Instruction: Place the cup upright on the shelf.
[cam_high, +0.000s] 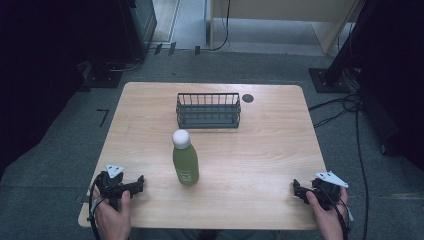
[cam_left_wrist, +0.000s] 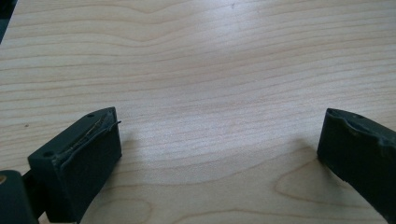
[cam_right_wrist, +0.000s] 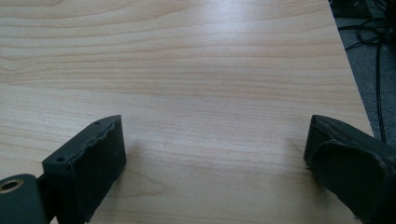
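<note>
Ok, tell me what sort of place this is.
Probably a lab or test room set up for recording: a lone wooden table on grey carpet, cables trailing across the floor, and dark equipment stands around it.

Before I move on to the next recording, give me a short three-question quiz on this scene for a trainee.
1. True or false: the green bottle lies on its side inside the wire basket.
2. What stands between the left gripper jaws? A) the bottle cap B) bare table C) a cable
3. Which thing is nearer the person's hands, the bottle or the basket?

Key
1. False: it stands upright on the table, in front of the basket and apart from it.
2. B: the jaws stand wide apart over bare wood, as do those of the right gripper.
3. The bottle.
</note>
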